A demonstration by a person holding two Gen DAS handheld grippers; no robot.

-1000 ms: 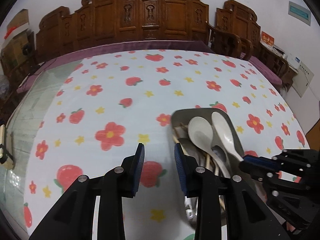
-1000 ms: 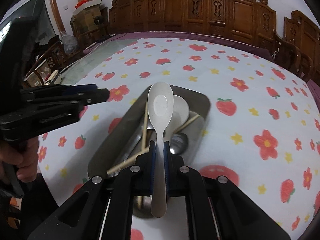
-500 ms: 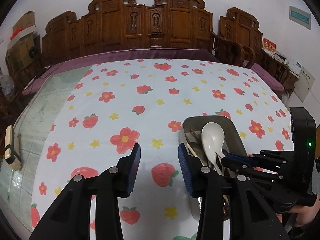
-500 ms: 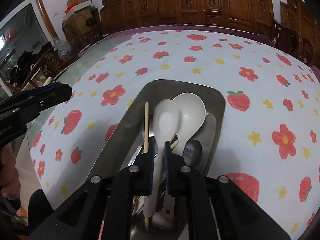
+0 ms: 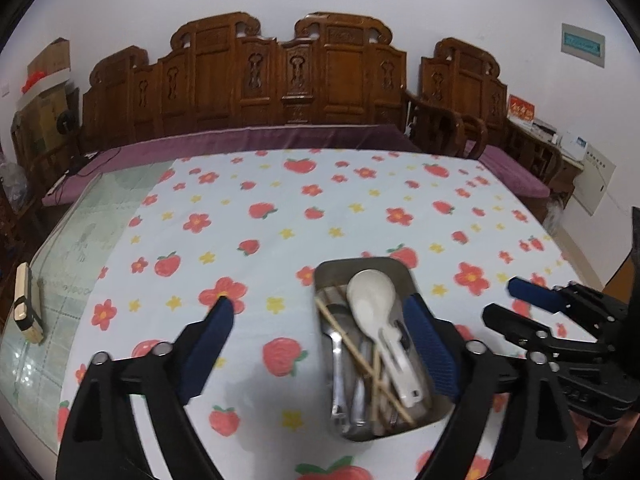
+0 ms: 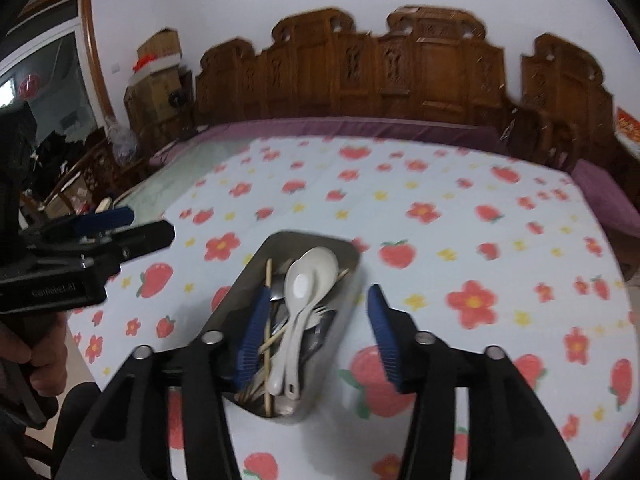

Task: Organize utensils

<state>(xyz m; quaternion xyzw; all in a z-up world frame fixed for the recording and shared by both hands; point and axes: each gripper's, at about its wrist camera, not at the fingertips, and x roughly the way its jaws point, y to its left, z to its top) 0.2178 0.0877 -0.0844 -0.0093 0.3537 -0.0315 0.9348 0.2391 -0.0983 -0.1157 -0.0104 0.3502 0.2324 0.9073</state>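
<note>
Both white spoons (image 6: 308, 300) lie in the metal tray (image 6: 256, 268) with chopsticks (image 5: 360, 356) and metal cutlery. The right gripper (image 6: 316, 328) and left gripper (image 5: 320, 348) hang above it, jaws opening and empty. It seems best to withdraw straight up, without catching the tray rim.

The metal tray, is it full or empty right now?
Full: the metal tray holds two white spoons, wooden chopsticks and metal cutlery.

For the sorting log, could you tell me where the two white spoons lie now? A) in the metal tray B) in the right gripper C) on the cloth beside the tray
A: both white spoons rest in the metal tray atop the other utensils.
</note>
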